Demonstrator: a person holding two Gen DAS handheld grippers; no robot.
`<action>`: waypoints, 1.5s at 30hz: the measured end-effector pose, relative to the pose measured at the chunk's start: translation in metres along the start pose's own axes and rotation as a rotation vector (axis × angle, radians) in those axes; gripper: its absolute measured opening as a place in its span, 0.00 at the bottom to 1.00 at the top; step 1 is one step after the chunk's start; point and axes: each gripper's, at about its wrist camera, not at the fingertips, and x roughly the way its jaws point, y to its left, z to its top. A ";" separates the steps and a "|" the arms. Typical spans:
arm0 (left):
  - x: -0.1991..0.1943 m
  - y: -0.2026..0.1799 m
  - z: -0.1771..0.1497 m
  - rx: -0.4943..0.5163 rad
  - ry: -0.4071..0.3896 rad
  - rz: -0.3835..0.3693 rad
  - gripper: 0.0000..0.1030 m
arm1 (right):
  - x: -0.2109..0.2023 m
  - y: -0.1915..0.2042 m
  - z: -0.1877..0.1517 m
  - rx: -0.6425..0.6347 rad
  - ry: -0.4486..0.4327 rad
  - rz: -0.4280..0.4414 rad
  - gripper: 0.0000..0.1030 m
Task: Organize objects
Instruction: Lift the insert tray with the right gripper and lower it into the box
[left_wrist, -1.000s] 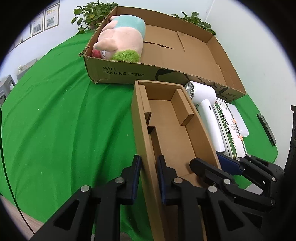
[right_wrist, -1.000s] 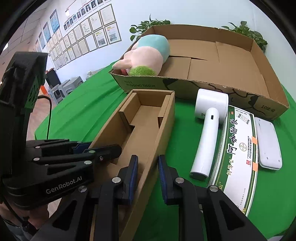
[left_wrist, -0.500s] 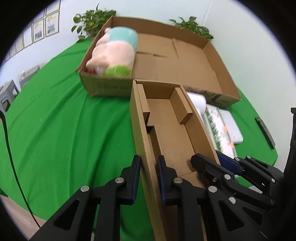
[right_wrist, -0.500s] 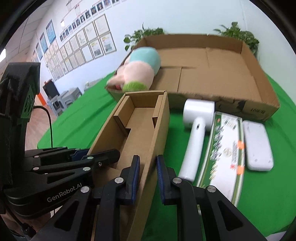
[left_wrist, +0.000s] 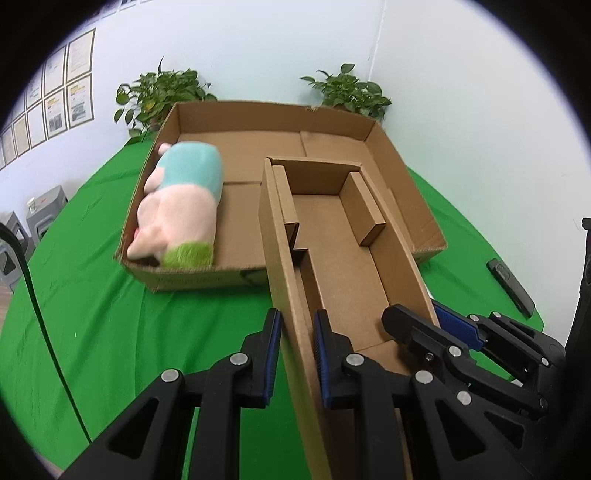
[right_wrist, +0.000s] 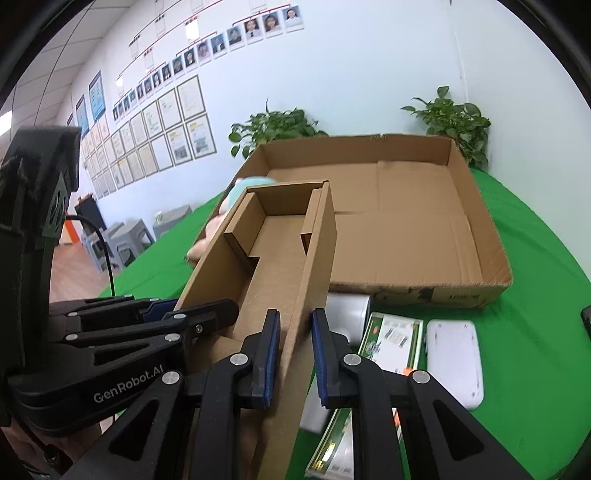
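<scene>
We've got the left gripper (left_wrist: 295, 354) clamped on the left side wall of the long open brown cardboard box (left_wrist: 343, 266), and the right gripper (right_wrist: 293, 354) clamped on its right side wall; the right jaws have just been closing on that wall. The box is in the air, its far end over the near wall of the large shallow brown cardboard tray (left_wrist: 240, 151). Right of the box, on the green tablecloth (right_wrist: 535, 258): white hair dryer (right_wrist: 347, 306), green-and-white carton (right_wrist: 391, 332), flat white case (right_wrist: 454, 362). Inside the tray, left of the box: pink, teal and green plush toy (left_wrist: 181, 210).
</scene>
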 end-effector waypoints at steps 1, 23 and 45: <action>0.000 0.000 0.004 0.002 -0.013 -0.001 0.17 | -0.001 -0.001 0.005 -0.006 -0.009 -0.004 0.15; 0.033 0.030 0.173 0.014 -0.126 0.013 0.16 | 0.068 -0.022 0.194 -0.037 -0.141 -0.041 0.12; 0.131 0.053 0.162 0.015 -0.013 0.116 0.16 | 0.225 -0.071 0.186 0.055 -0.002 0.016 0.10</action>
